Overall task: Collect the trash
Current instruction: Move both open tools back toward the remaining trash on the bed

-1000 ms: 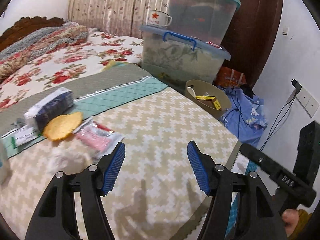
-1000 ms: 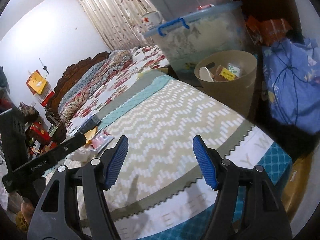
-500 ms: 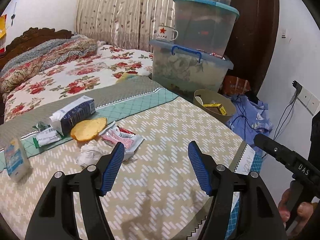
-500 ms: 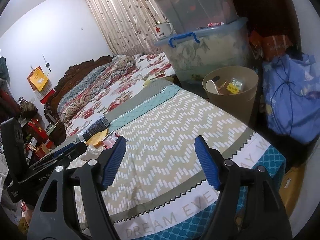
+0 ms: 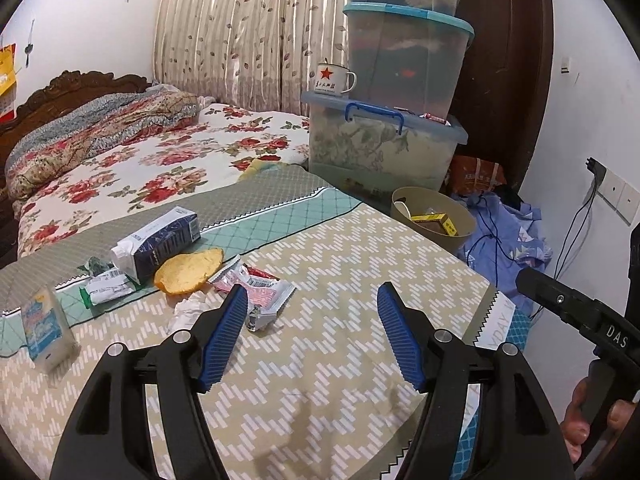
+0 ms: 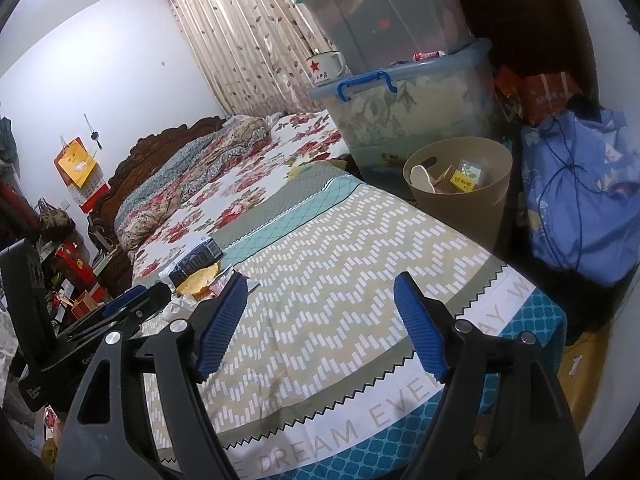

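- Blue-padded, my left gripper (image 5: 310, 334) and right gripper (image 6: 318, 322) are both opening, nothing between them.
- Crumpled wrappers (image 5: 256, 290) lie ahead on the zigzag-patterned blanket (image 5: 360, 280), ready for picking.
- Round beige bin (image 6: 460, 184) waits beside the bed.

A bed (image 5: 328, 264) with a beige zigzag cover filled the middle of the left wrist frame. Left of centre on it lay a dark blue milk carton (image 5: 158, 244) on its side, a yellow flat crisp (image 5: 188, 270) touching it, red-and-pink wrappers (image 5: 260, 290) just beside, crumpled white tissue (image 5: 188, 312) below, and a small blue-and-white pack (image 5: 44, 330) at far left.
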`<control>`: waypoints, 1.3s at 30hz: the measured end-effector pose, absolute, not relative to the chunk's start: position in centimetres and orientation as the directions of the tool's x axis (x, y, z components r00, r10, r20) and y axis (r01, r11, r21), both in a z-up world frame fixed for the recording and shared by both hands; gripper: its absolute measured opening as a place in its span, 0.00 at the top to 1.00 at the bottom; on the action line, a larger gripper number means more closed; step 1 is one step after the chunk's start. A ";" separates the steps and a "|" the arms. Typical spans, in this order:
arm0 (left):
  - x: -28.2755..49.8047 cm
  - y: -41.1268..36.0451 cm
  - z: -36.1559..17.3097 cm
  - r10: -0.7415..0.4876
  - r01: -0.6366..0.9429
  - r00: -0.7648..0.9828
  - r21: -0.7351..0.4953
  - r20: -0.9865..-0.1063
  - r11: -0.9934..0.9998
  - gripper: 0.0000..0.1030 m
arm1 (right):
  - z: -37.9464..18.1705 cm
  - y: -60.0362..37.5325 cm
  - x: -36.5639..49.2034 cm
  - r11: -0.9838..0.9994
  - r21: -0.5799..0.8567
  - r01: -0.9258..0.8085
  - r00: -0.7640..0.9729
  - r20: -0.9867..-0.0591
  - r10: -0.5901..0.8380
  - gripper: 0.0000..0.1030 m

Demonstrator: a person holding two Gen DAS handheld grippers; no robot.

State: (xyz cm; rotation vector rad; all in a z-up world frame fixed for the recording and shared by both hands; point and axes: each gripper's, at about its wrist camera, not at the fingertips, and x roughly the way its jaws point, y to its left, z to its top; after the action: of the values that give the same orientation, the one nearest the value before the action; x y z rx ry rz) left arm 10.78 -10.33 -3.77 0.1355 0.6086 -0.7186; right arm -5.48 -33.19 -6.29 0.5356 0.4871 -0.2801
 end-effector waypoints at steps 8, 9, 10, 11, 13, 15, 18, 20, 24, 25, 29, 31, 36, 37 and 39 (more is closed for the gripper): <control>10.1 -10.2 -3.5 -0.560 0.643 0.616 -0.056 -0.554 0.764 0.35 | -6.5 -33.3 -5.8 0.811 0.442 0.384 0.853 -0.505 -0.129 0.15; 10.0 -10.2 -3.5 -0.557 0.642 0.620 -0.051 -0.552 0.765 0.34 | -6.5 -33.3 -5.9 0.809 0.441 0.388 0.853 -0.505 -0.134 0.14; 9.9 -10.2 -3.4 -0.555 0.641 0.623 -0.046 -0.551 0.766 0.34 | -6.5 -33.3 -6.0 0.807 0.440 0.394 0.852 -0.504 -0.141 0.11; 9.8 -10.2 -3.4 -0.553 0.640 0.626 -0.042 -0.550 0.767 0.34 | -6.5 -33.3 -6.0 0.805 0.441 0.397 0.852 -0.503 -0.144 0.11; 9.7 -10.1 -3.4 -0.549 0.638 0.632 -0.036 -0.547 0.769 0.34 | -6.5 -33.3 -6.0 0.806 0.442 0.395 0.853 -0.503 -0.142 0.10; 9.6 -10.0 -3.3 -0.542 0.632 0.639 -0.030 -0.546 0.775 0.34 | -6.5 -33.3 -5.9 0.803 0.441 0.400 0.850 -0.505 -0.147 0.09; 9.4 -9.9 -3.3 -0.505 0.606 0.670 0.007 -0.545 0.796 0.34 | -6.6 -33.3 -5.7 0.801 0.441 0.404 0.848 -0.509 -0.148 0.07; 9.3 -9.9 -3.3 -0.473 0.584 0.696 0.043 -0.540 0.810 0.34 | -6.7 -33.2 -5.5 0.806 0.437 0.399 0.848 -0.509 -0.144 0.06; 9.3 -9.7 -3.2 -0.433 0.554 0.718 0.071 -0.545 0.829 0.31 | -7.2 -32.8 -5.2 0.807 0.431 0.405 0.843 -0.518 -0.146 0.03; 9.3 -9.7 -3.1 -0.431 0.552 0.718 0.071 -0.547 0.831 0.30 | -7.3 -32.8 -5.1 0.807 0.433 0.402 0.842 -0.520 -0.141 0.03; 9.0 -9.6 -3.0 -0.437 0.554 0.710 0.055 -0.553 0.831 0.30 | -8.0 -32.9 -4.6 0.800 0.442 0.405 0.832 -0.541 -0.123 0.03; 8.9 -9.4 -3.1 -0.443 0.557 0.698 0.038 -0.562 0.830 0.30 | -8.2 -33.0 -4.5 0.798 0.444 0.408 0.828 -0.548 -0.118 0.03; 8.8 -9.1 -3.0 -0.437 0.550 0.696 0.033 -0.570 0.834 0.21 | -8.3 -33.1 -4.5 0.796 0.441 0.414 0.827 -0.547 -0.127 0.03; 8.8 -9.0 -2.9 -0.439 0.551 0.695 0.030 -0.570 0.834 0.14 | -8.3 -33.1 -4.4 0.798 0.440 0.413 0.826 -0.550 -0.124 0.03; 8.8 -8.8 -2.8 -0.443 0.554 0.692 0.026 -0.571 0.832 0.09 | -8.4 -33.1 -4.3 0.799 0.438 0.411 0.822 -0.557 -0.118 0.04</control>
State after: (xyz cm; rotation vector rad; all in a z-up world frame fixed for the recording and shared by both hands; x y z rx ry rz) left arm 8.80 -8.76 -2.76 0.2031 0.5821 -0.5614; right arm -4.29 -33.07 -8.41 0.5799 0.5366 -0.2992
